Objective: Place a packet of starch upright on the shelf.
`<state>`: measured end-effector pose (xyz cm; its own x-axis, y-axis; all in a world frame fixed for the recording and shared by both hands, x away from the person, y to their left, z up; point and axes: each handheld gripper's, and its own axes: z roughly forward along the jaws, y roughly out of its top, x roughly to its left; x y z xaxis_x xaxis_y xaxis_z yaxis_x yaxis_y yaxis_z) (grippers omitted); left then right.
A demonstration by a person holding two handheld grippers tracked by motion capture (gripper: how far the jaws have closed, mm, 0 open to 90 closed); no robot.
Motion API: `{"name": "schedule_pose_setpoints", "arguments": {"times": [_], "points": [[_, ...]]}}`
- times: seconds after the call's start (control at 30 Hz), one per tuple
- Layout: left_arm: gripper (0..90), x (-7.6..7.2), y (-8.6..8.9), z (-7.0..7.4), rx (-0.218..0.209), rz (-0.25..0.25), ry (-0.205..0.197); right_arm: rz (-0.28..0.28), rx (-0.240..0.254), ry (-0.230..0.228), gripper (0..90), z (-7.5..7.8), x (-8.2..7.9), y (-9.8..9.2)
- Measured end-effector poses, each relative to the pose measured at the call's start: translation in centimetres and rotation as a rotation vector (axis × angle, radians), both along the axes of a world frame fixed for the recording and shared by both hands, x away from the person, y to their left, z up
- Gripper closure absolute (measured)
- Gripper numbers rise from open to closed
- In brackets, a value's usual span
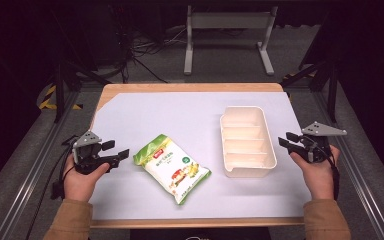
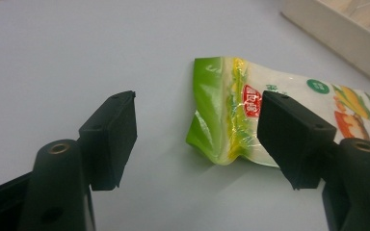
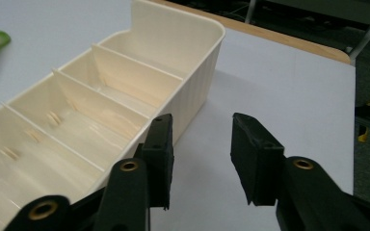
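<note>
Left gripper (image 1: 116,151) hangs wide open and empty, the snack bag (image 1: 172,168) lying flat at its three o'clock. Best pinch the crimped green end. Right gripper (image 1: 291,140), parted, waits beside the tray (image 1: 272,150).

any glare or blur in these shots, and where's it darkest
High view: the table is evenly lit, the surroundings fall to near black. Left gripper view: glare on the crinkled bag; its near jaws look soft. Right gripper view: the tray is sharp, with a soft shadow along its wall.
</note>
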<state>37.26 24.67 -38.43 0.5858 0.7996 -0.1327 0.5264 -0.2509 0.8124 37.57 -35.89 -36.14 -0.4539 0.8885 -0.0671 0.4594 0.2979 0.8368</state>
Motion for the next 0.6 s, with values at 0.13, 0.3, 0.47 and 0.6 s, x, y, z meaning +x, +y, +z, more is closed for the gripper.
{"name": "schedule_pose_setpoints", "arguments": {"times": [0.13, 0.3, 0.47, 0.6], "points": [[39.6, -0.4, -0.7, 0.8, 0.078, -0.043, -0.064, 0.018, 0.029, 0.006, 62.8, 0.4, -0.3, 0.0], [39.9, -0.3, -1.5, 1.0, 0.088, -0.06, 0.007, 0.033, 0.015, -0.015, 58.7, 0.9, -0.6, 0.5], [41.9, 0.0, -2.0, 1.0, 0.042, -0.09, 0.052, 0.055, 0.01, -0.024, 55.2, 1.3, -1.0, 1.1], [39.8, 0.5, -2.8, 0.5, 0.025, -0.102, 0.1, 0.073, 0.011, -0.017, 53.2, 1.4, -1.2, 1.5]]}}
